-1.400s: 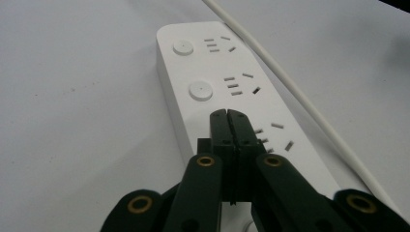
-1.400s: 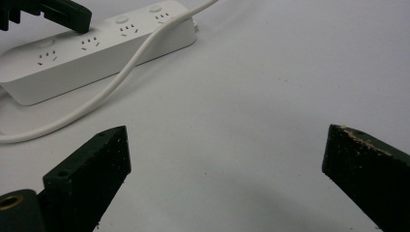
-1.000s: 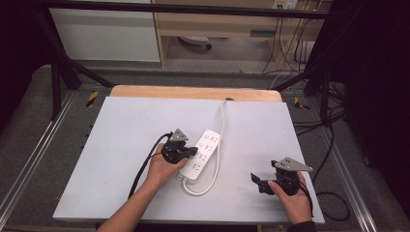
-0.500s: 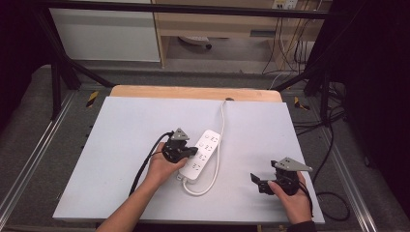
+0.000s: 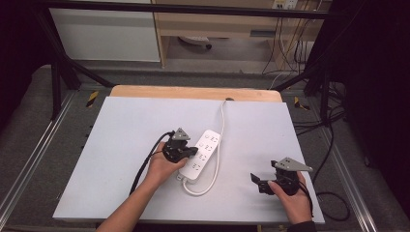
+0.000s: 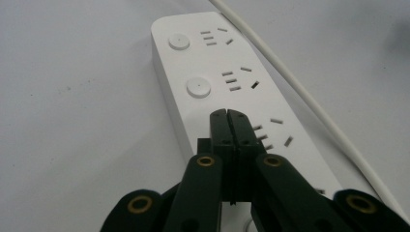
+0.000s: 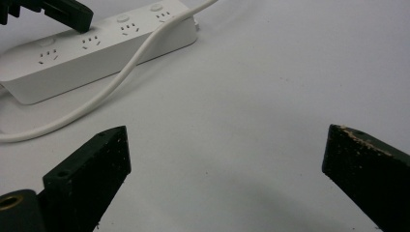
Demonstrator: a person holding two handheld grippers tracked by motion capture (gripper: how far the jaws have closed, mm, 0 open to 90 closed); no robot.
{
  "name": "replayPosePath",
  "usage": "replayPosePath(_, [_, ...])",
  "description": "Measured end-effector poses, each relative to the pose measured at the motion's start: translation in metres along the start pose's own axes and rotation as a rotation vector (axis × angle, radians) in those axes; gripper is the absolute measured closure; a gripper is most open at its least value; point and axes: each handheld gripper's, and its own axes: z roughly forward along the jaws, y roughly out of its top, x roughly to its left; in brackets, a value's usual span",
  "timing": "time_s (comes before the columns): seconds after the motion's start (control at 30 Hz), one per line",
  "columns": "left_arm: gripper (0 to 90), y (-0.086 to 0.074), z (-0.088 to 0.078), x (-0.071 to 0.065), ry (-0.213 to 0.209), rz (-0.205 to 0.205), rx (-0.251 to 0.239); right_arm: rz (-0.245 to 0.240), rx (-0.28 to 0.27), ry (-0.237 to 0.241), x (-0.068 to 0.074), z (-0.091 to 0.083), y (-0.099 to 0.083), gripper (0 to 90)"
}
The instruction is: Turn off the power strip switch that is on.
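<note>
White power strip partly behind left tool

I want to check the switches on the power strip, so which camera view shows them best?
The left gripper view: the strip is close, with two round switches and the slots sharp, the shut left gripper tip over a third. The right gripper view shows it far off, slanted; the high view shows it small.

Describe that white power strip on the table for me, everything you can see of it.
The power strip is a long white bar, seemingly smooth plastic, lying flat and slantwise on the pale table. Along its top run sets of socket slots, each beside a round white button. Its white cord runs alongside it and loops round the near end. The left gripper, jaws shut, has its tips over the top face at a button; whether it presses is unclear.
</note>
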Motion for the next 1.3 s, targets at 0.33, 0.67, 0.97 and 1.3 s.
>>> replayPosePath(0.33, [90.0, 0.0025, 0.0003, -0.0007, 0.005, 0.009, 0.017, 0.001, 0.0, 0.001, 0.0001, 0.0001, 0.0001, 4.1])
replayPosePath(0.67, [90.0, 0.0035, 0.0001, -0.0003, 0.004, 0.009, 0.027, 0.0, 0.001, 0.001, 0.0001, -0.0001, 0.0, 4.1])
replayPosePath(0.97, [90.0, 0.0041, 0.0004, -0.0006, 0.005, 0.001, 0.03, -0.001, 0.0, 0.001, 0.0003, 0.0, 0.0001, 4.1])
replayPosePath(1.3, [90.0, 0.0059, 0.0005, 0.0001, 0.002, -0.004, 0.044, -0.002, 0.001, 0.0, 0.0005, 0.0002, 0.0001, 4.1])
